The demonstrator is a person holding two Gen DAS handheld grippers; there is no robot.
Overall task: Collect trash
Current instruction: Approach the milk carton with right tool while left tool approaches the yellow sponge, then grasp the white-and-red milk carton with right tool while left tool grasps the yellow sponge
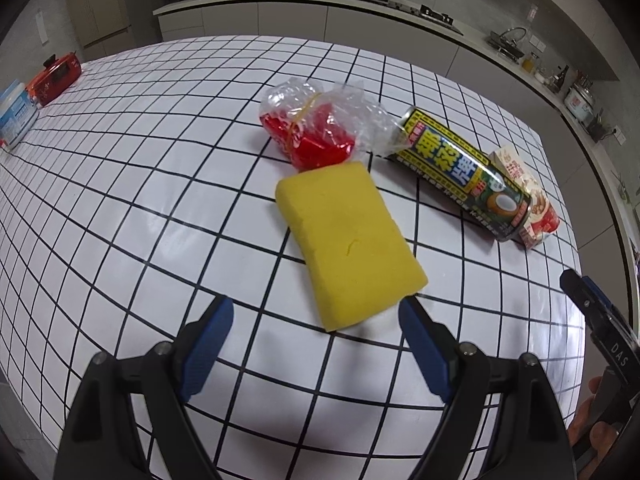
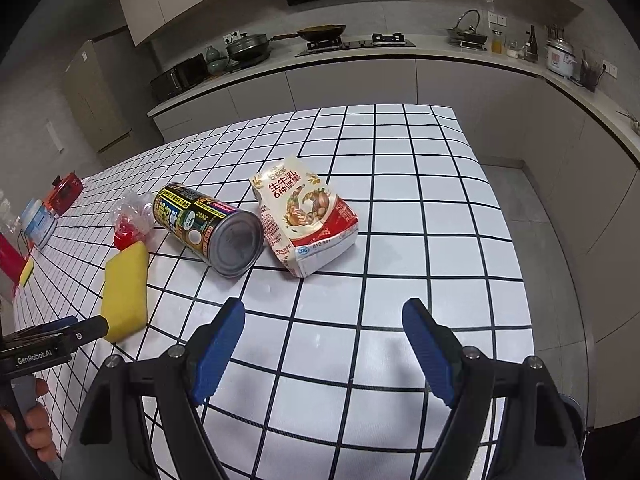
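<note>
On the white grid-patterned table (image 1: 120, 184) lie a yellow sponge (image 1: 348, 240), a clear plastic bag with red wrappers (image 1: 316, 124), a black-and-yellow drink can (image 1: 460, 172) on its side and a milk carton (image 1: 528, 200) on its side. My left gripper (image 1: 316, 312) is open, just short of the sponge's near end. My right gripper (image 2: 324, 316) is open and empty above the table, a little in front of the can (image 2: 208, 228) and the carton (image 2: 304, 216). The sponge (image 2: 126, 292) and the bag (image 2: 130, 220) lie to its left.
A red box (image 1: 56, 78) and a white-blue tub (image 1: 14, 114) stand at the table's far left edge. A small yellow-green sponge (image 2: 27, 272) lies by that edge. The kitchen counter (image 2: 360, 64) with pans, stove and cooker runs behind. The table's right edge (image 2: 504, 216) drops to the floor.
</note>
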